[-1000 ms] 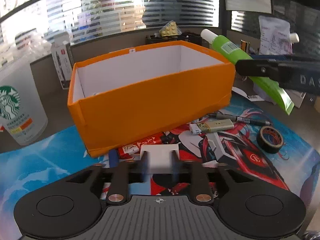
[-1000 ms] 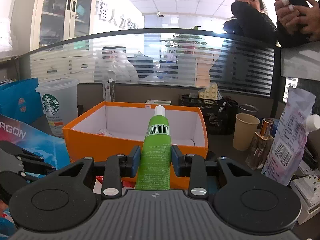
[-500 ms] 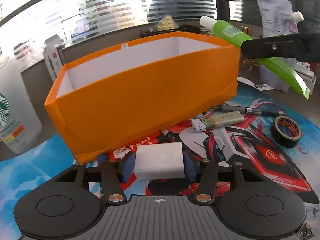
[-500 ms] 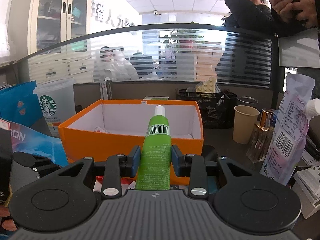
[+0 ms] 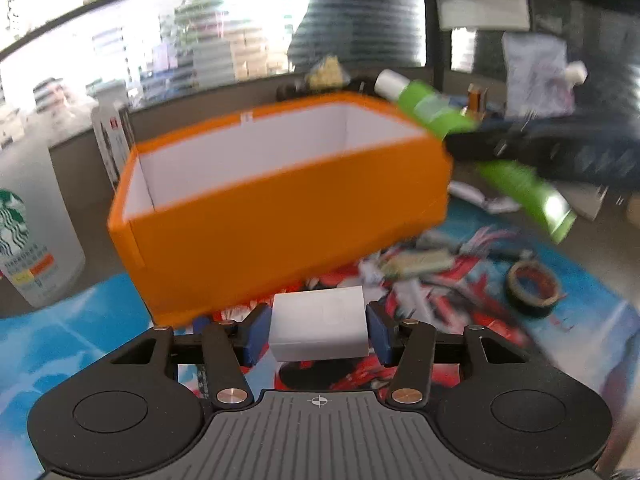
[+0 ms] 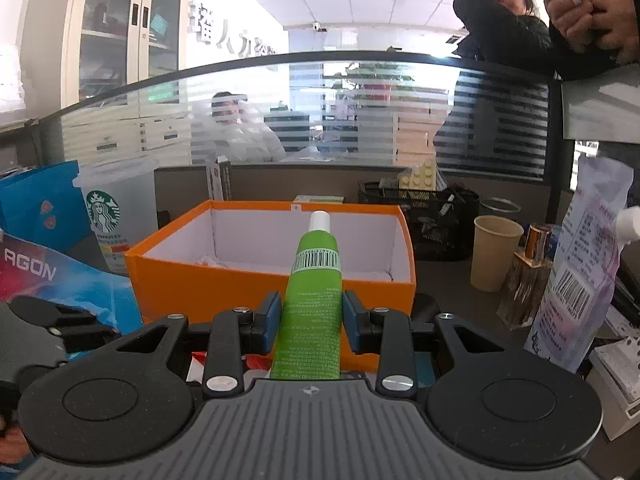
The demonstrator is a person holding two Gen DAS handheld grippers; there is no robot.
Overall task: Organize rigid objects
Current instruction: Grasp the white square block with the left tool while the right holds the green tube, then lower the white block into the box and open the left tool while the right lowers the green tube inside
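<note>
Right gripper [image 6: 308, 316] clenches the light, squeezable green plastic tube [image 6: 311, 300] mid-body; left gripper [image 5: 318, 330] grasps a stiff white rectangular block [image 5: 319, 326] before the orange cardboard box's [image 5: 280, 216] near wall.

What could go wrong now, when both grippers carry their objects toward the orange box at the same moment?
1. The left gripper holds the white block low, below the orange box rim; it could strike the front wall if not raised.
2. The right gripper holds the green tube by its lower part, so the long tube might tip or slip.
3. Both grippers are near the box; they may collide.
</note>
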